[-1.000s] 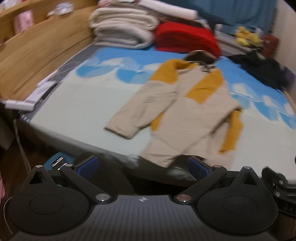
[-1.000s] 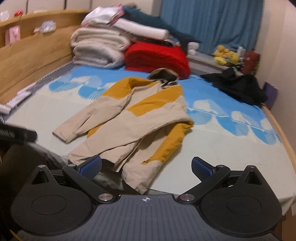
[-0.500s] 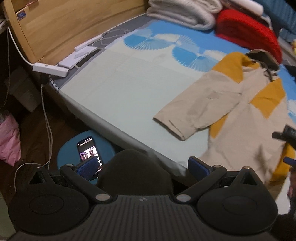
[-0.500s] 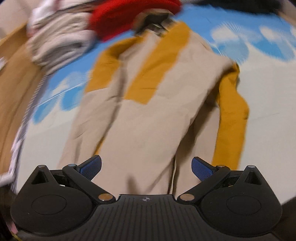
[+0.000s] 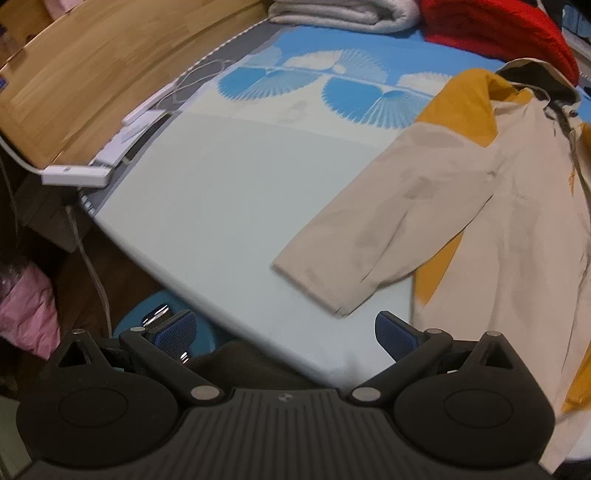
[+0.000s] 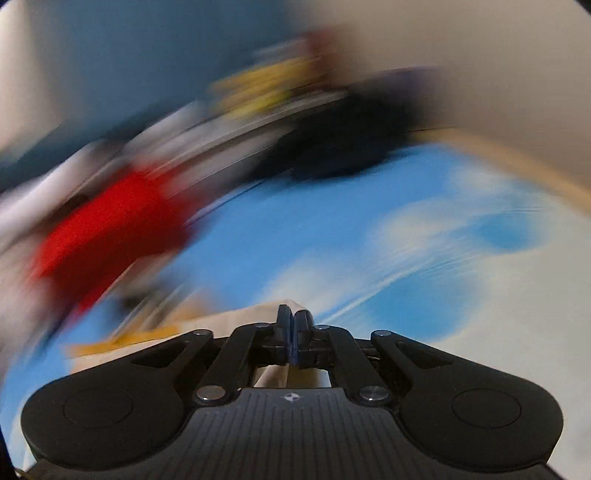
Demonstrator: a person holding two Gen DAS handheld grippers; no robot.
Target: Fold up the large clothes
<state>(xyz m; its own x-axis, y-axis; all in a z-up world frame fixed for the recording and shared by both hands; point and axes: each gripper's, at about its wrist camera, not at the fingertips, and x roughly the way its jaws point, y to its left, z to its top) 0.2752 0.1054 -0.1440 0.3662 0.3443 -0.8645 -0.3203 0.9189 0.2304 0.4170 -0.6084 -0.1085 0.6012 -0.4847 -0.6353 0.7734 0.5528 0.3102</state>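
A beige and mustard hooded jacket (image 5: 509, 206) lies spread on the bed (image 5: 221, 192), its left sleeve cuff (image 5: 314, 284) pointing to the bed's near edge. My left gripper (image 5: 284, 332) is open and empty, above the bed edge just short of that cuff. In the right wrist view, heavily blurred by motion, my right gripper (image 6: 292, 325) is shut on a fold of the jacket's beige fabric (image 6: 291, 308), which rises between the pads and trails off to the left.
A folded white blanket (image 5: 343, 14) and a red one (image 5: 498, 26) lie at the bed's far end. A wooden headboard (image 5: 92, 66) and a white power strip (image 5: 77, 175) stand at left. A phone on a blue stool (image 5: 162, 317) sits below the bed edge. Dark clothes (image 6: 332, 147) lie farther off.
My right gripper has closed on the jacket's fabric and is swinging fast. My left gripper has come closer to the sleeve cuff and stays open.
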